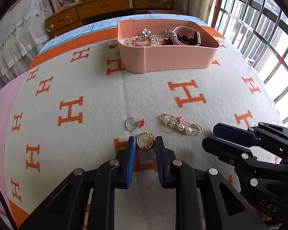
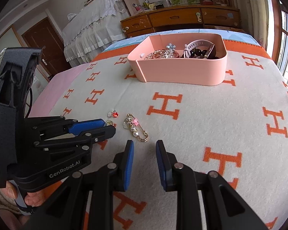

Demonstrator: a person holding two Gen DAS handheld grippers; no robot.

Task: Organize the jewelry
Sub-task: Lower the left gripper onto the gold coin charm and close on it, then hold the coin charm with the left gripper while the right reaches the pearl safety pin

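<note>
The left tool was narrowed around the round gold brooch on the blanket, its pads apparently touching the rim, probably so it could be lifted to the pink box where other jewelry already lay. The right tool was held empty and part-open near the pearl pin, probably next. The ring lay just beyond.
</note>
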